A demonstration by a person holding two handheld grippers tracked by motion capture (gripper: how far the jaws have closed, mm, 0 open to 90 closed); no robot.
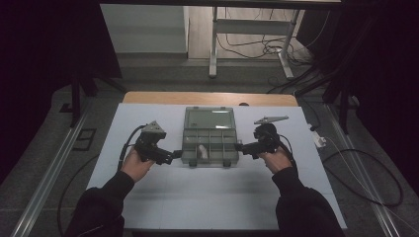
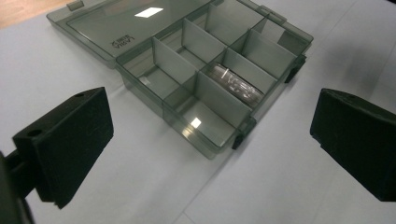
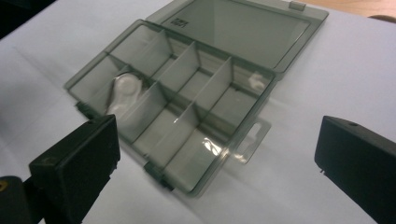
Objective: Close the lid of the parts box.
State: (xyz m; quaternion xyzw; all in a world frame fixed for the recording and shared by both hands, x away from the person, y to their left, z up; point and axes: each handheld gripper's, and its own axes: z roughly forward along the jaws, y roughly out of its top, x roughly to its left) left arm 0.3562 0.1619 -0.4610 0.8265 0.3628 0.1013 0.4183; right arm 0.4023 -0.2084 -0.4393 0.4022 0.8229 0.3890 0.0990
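In the organizer box [image 3: 177,107], a blurred pale object [image 3: 122,95].

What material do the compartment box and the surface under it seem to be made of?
The compartment box looks like smoky translucent hard plastic with a glossy finish: the dividers show through its walls, and the flat-open lid reflects a bright light patch. The table surface looks like a matte white sheet or board, without glare; faint seams suggest panels. Its far edge looks like wood.
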